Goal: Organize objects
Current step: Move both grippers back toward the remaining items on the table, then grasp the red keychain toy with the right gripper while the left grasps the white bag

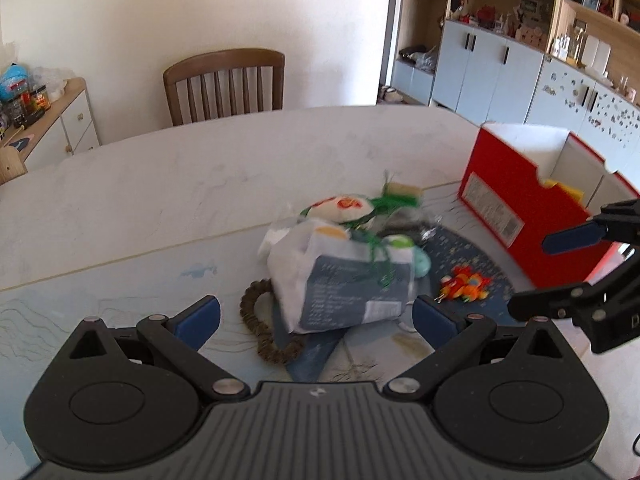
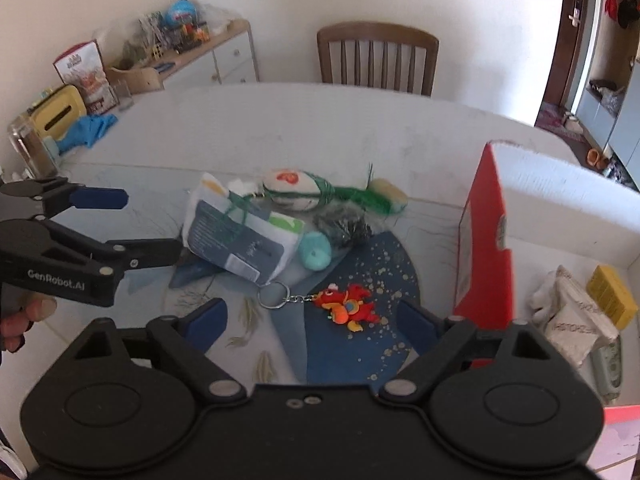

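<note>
Your left claw [image 1: 316, 316] hangs wide open above the pile on the bench [image 1: 160, 184] — nothing sits between its blue pads. Your right claw [image 2: 310, 322] is spread wide too, empty, over the red dragon keychain [image 2: 346, 306] lying on the blue mat [image 2: 360, 344]. The grey-and-white packet [image 2: 236, 240] leans on the pile just beyond, beside a teal ball [image 2: 316, 256]. The red box [image 2: 486, 248] stands at the right — a yellow block [image 2: 610, 294] lies inside.

Black linkage grippers [image 2: 312, 320], blue jaws, silver rivets
</note>
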